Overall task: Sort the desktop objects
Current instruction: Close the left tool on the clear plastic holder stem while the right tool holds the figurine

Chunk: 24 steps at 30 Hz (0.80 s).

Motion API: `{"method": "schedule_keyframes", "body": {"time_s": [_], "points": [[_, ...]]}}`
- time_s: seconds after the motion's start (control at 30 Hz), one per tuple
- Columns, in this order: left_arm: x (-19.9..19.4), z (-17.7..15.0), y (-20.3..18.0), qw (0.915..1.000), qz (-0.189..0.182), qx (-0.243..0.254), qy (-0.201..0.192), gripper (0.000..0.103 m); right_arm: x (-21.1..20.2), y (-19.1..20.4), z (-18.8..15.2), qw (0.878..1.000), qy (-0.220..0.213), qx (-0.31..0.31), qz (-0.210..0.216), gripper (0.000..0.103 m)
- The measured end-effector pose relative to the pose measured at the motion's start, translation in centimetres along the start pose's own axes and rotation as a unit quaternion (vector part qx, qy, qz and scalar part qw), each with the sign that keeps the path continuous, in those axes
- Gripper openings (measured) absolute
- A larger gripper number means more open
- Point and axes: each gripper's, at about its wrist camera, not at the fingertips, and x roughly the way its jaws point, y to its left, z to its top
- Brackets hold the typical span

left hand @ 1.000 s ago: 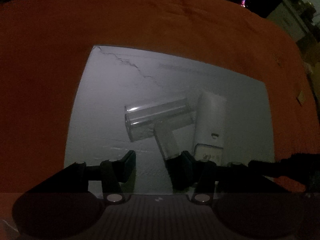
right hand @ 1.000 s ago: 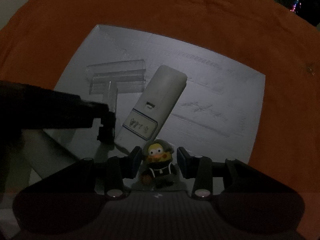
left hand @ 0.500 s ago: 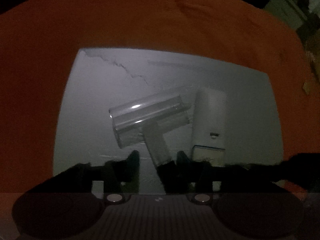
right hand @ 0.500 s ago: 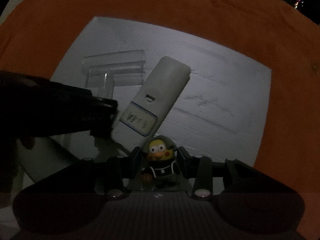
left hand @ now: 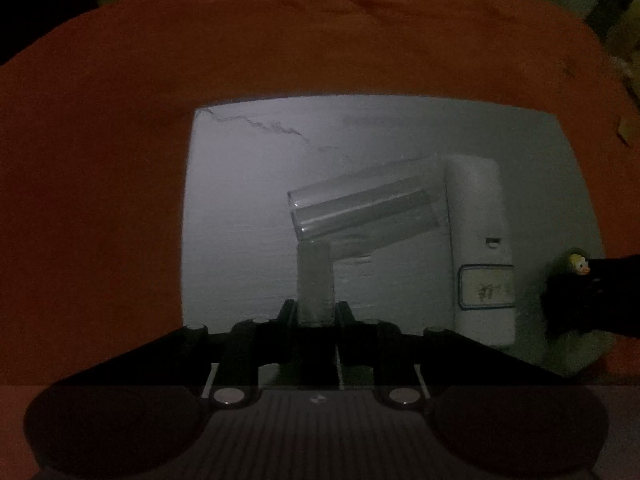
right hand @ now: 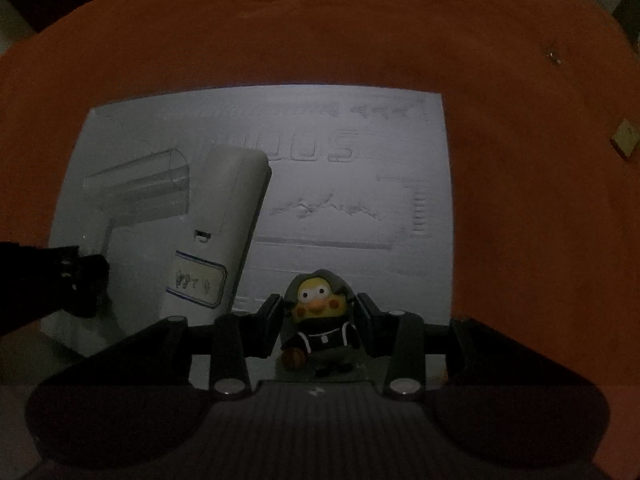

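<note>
A clear plastic T-shaped piece (left hand: 360,216) lies on a grey embossed mat (left hand: 240,200). My left gripper (left hand: 316,308) is closing tight on the piece's stem, and both pads press it. A white remote-like device with a handwritten label (left hand: 476,216) lies just right of the piece and touches its tube end. In the right wrist view a small yellow duck figure in a dark hood (right hand: 320,320) stands between the fingers of my right gripper (right hand: 318,316), which is shut on it. There the left gripper (right hand: 94,280) shows as a dark shape at the left, beside the device (right hand: 224,224).
An orange cloth (left hand: 120,120) covers the table all round the mat (right hand: 360,184). A small tan tag (right hand: 624,136) lies on the cloth at the right. Beyond the cloth's far edge the room is dark.
The left jaws went from wide apart to shut on the clear piece's stem, and the piece swung upright between them. The right gripper rolled and shifted over the mat, still holding the duck figure.
</note>
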Motion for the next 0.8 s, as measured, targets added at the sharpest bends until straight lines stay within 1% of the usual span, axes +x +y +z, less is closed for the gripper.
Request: {"method": "schedule_keyframes", "body": {"time_s": [0.03,0.07,0.1,0.13,0.2,0.43,0.47,0.5,0.53,0.7,0.8], "points": [[0.0,0.0,-0.1,1.0,0.006,0.004,-0.002,0.027,0.1,0.2,0.0,1.0,0.002,-0.003,-0.004,0.043],[0.0,-0.1,-0.2,0.9998,0.015,0.008,-0.004,0.039,0.1,0.3,0.0,1.0,0.003,-0.006,-0.009,0.044],[0.1,-0.2,-0.4,0.9996,0.024,0.013,-0.008,0.042,0.0,0.4,0.0,1.0,0.003,-0.009,-0.013,0.046],[0.2,-0.3,-0.6,0.9993,0.032,0.017,-0.013,0.041,0.0,0.5,-0.1,1.0,0.001,-0.011,-0.016,0.049],[0.4,-0.6,-0.6,0.999,0.034,0.025,-0.014,0.041,0.0,0.6,-0.2,1.0,0.002,-0.01,-0.019,0.056],[0.8,-0.7,-0.5,0.9992,0.028,0.021,-0.017,0.041,0.5,0.9,-0.1,1.0,-0.001,-0.015,-0.022,0.055],[1.0,-0.6,-0.4,0.9994,0.021,0.021,-0.018,0.034,0.5,0.9,-0.2,1.0,-0.003,-0.018,-0.022,0.051],[1.1,-0.6,-0.4,0.9995,0.014,0.022,-0.019,0.026,0.5,0.9,-0.3,0.999,-0.006,-0.022,-0.022,0.042],[1.3,-0.5,-0.3,0.9995,0.008,0.022,-0.021,0.016,0.5,0.8,-0.4,0.999,-0.01,-0.024,-0.023,0.042],[1.4,-1.0,-0.5,0.9993,0.006,0.03,-0.023,0.016,0.3,0.2,-0.9,1.0,-0.018,-0.017,-0.014,0.042],[1.2,-1.0,0.4,0.9996,-0.006,0.008,-0.026,0.016,-0.3,-0.4,-0.8,1.0,-0.026,-0.003,-0.006,0.042]]}}
